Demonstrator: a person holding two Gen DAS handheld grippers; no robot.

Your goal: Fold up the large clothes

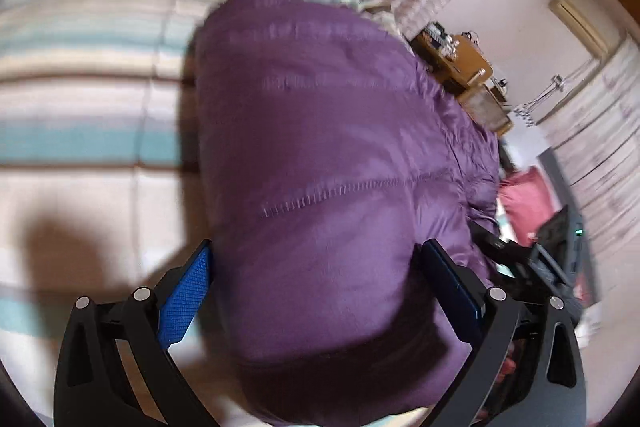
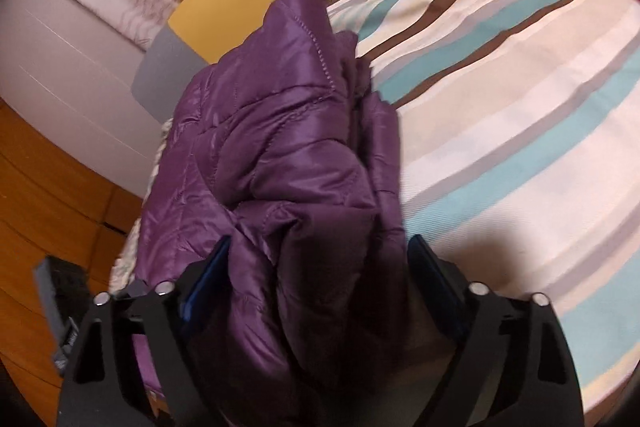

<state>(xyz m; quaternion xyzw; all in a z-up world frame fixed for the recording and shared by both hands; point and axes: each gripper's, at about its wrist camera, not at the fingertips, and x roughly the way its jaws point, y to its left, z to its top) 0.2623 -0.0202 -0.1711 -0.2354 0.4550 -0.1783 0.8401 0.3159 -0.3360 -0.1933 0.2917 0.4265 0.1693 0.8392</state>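
Both black two-finger grippers, left (image 1: 316,291) and right (image 2: 320,275), stood with fingers spread wide around bulges of a shiny purple quilted puffer jacket (image 2: 280,147); whether the pads pressed it could not be told. The jacket lay bunched and partly folded on a striped cream, teal and brown bedspread (image 2: 500,107). The next move seemingly called for flattening the fold. No writing was legible.
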